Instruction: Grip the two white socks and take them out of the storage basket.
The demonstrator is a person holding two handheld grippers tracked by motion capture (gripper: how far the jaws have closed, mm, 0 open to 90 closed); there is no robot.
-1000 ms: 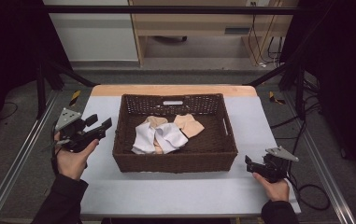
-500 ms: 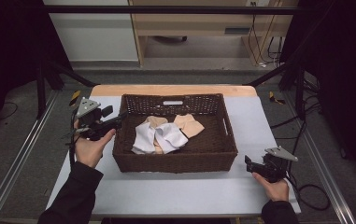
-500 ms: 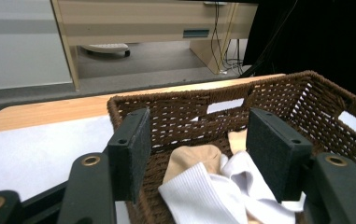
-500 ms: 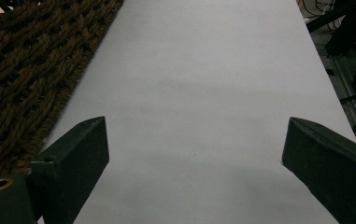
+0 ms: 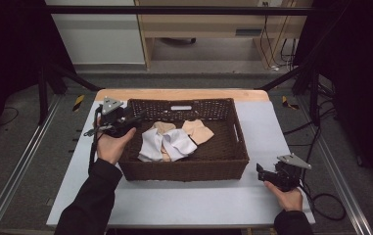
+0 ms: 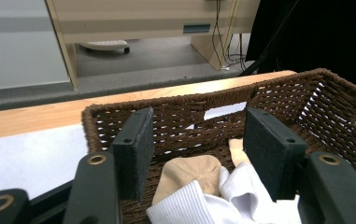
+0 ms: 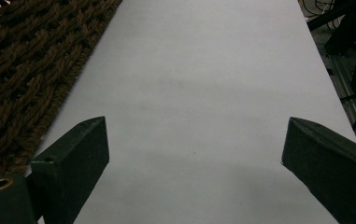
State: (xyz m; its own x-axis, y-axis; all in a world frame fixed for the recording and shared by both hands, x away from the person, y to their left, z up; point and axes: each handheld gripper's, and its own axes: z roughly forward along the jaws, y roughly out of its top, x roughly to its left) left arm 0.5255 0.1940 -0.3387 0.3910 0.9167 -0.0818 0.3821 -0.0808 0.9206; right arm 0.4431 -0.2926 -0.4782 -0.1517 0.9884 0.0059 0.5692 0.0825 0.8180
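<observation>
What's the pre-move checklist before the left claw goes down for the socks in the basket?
1. Left claw open: ok, jaws stand wide apart with nothing between them.
2. Left claw lined up on the target: ok, it sits at the basket's left rim, aimed at the white socks and beige socks.
3. Socks reachable: ok, they lie loose in a pile on the basket floor, nothing on top.
4. Single sock isolated: not ok, white and beige pieces overlap.
5. Right claw out of the way: ok, open, resting on the table right of the basket.
6. Jaw clearance to the wicker wall: cannot tell.
</observation>
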